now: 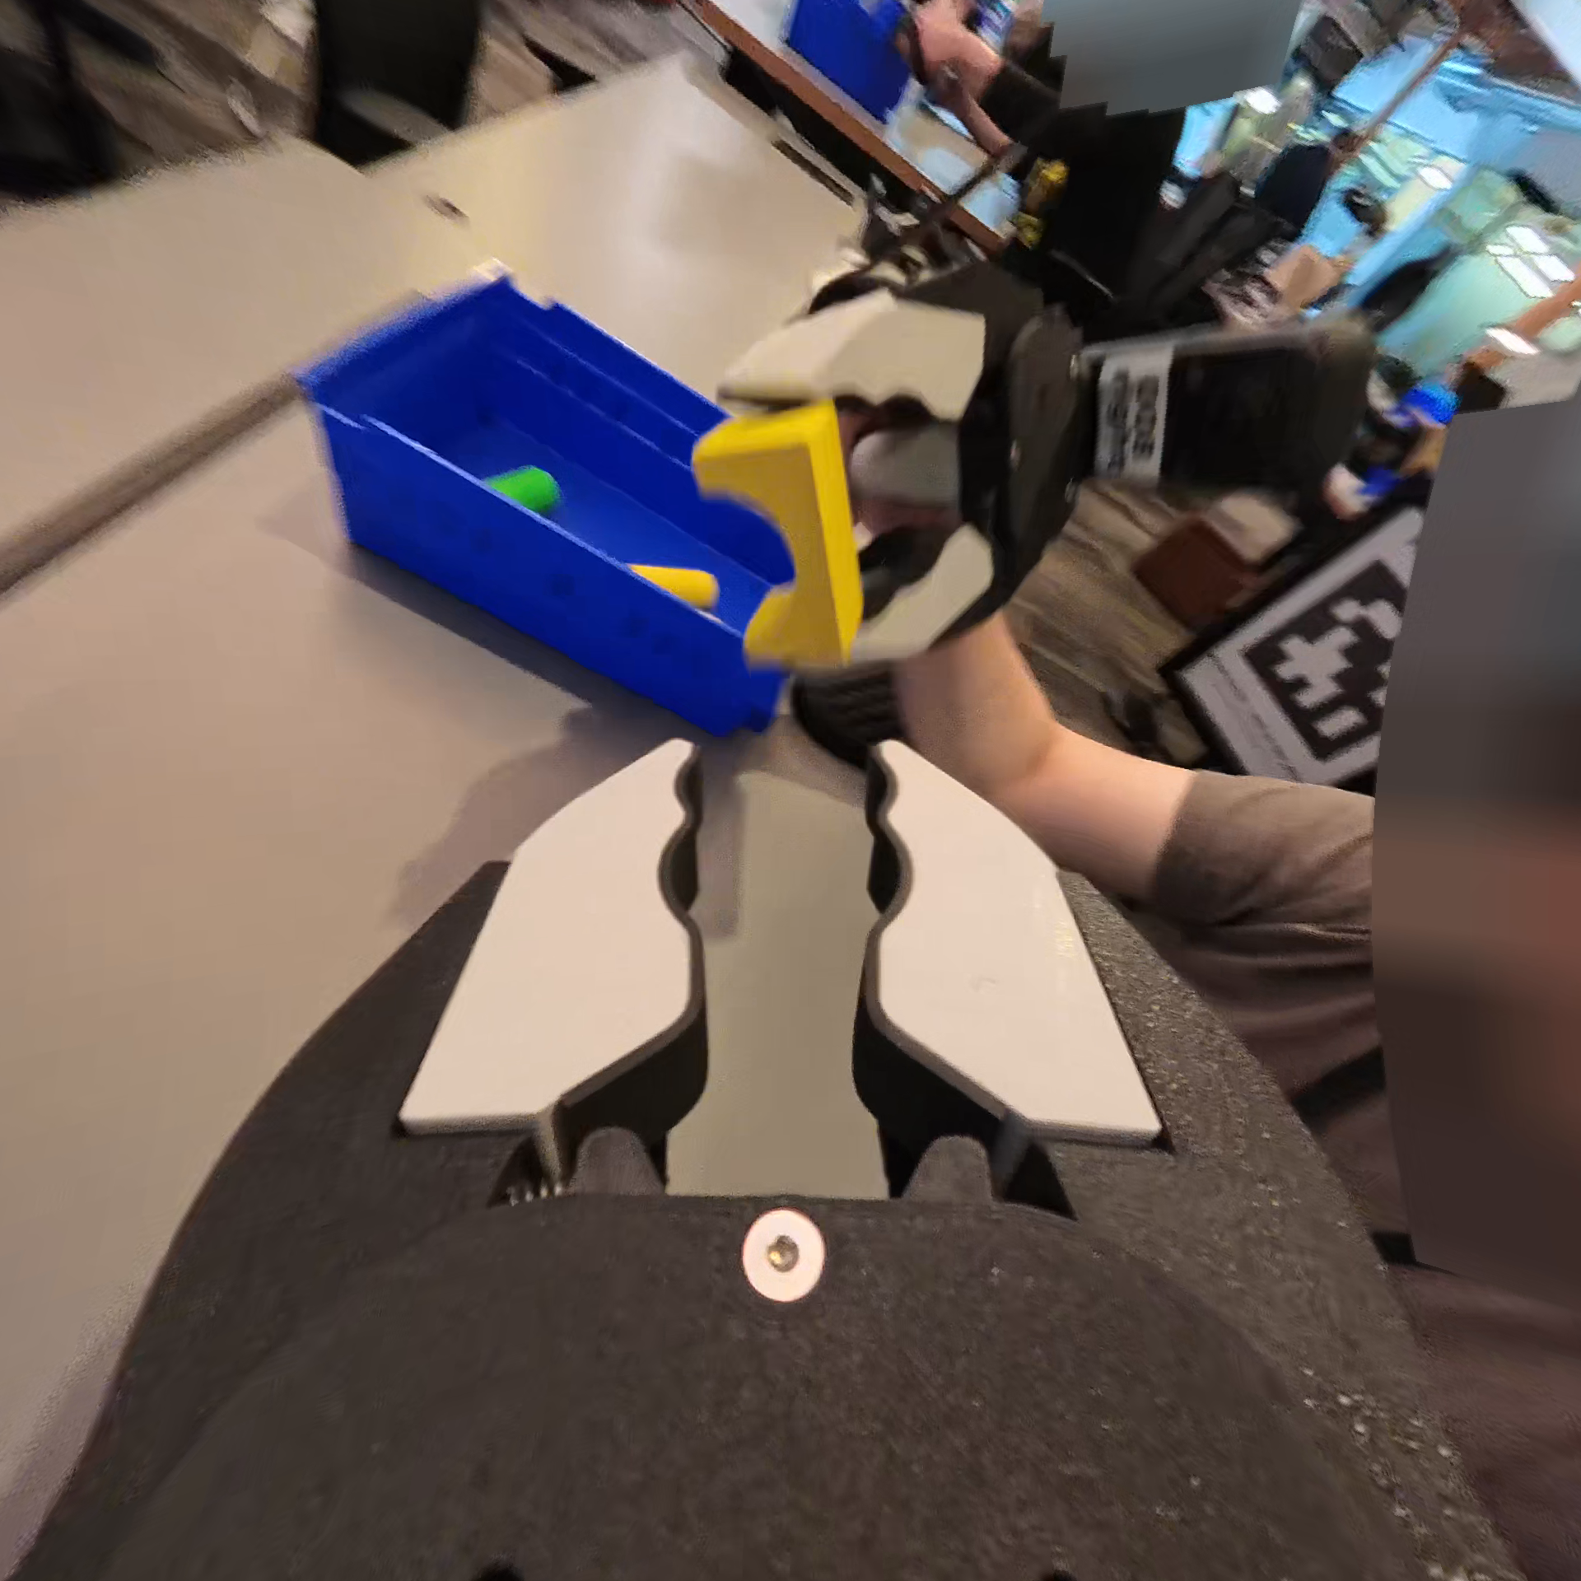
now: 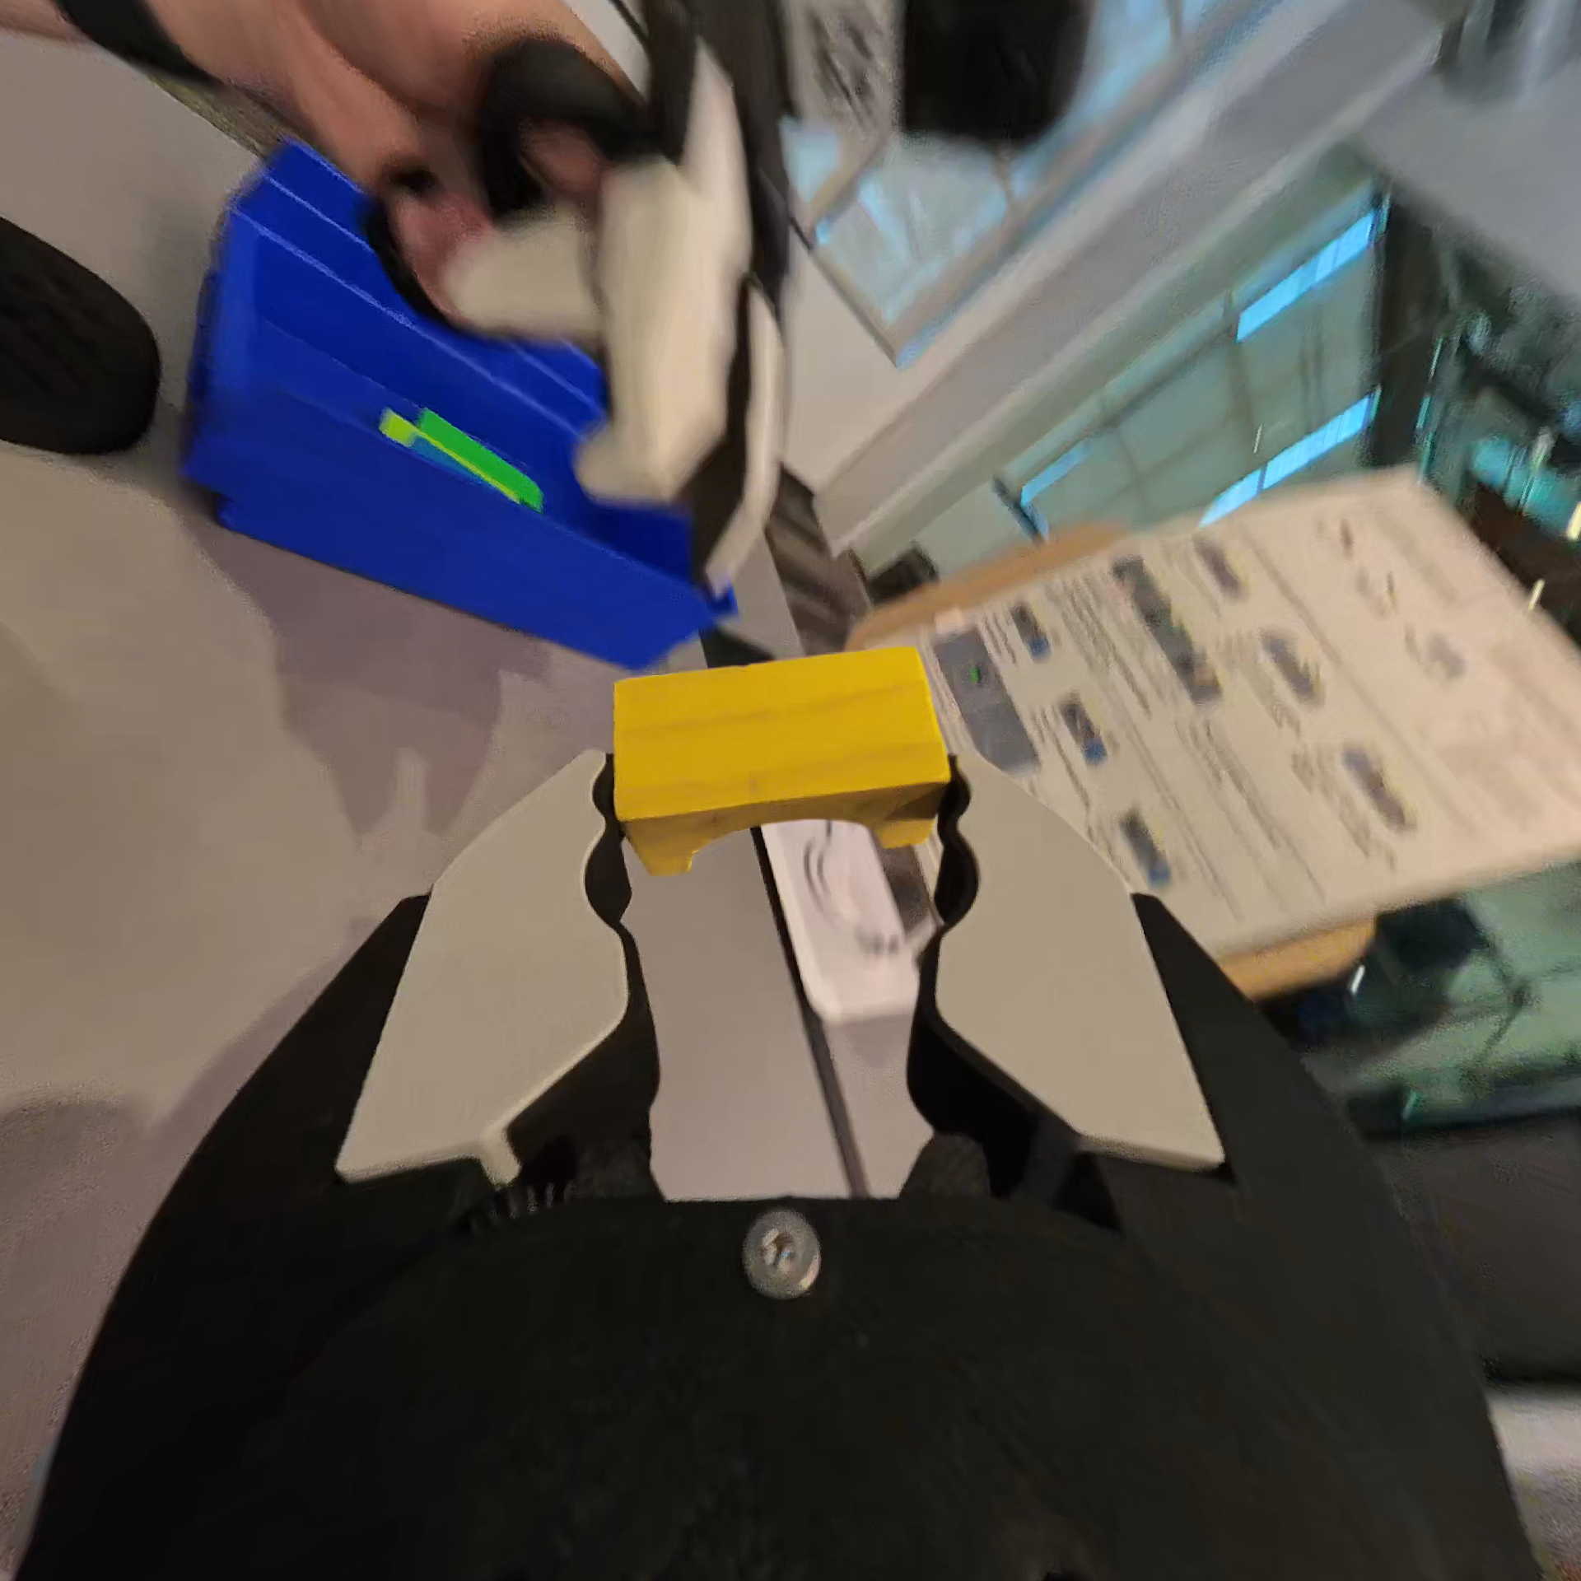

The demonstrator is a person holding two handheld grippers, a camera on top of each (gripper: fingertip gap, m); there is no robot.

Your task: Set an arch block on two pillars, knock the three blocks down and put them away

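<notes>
Right gripper (image 2: 778,800) clenched on yellow arch block (image 2: 774,749), smooth with half-round notch, held just beside blue bin (image 1: 530,513), green pillar (image 1: 526,488) and yellow pillar (image 1: 680,584) lying inside bin, left gripper (image 1: 783,800) released, empty, near bin, above grey table (image 1: 214,770)

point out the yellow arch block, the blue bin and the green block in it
yellow arch block (image 2: 774,744): right wrist view, broad flat top face.
blue bin (image 1: 547,590): left wrist view, near outer side wall.
green block (image 1: 526,489): left wrist view, rounded side, lying in the bin.
</notes>
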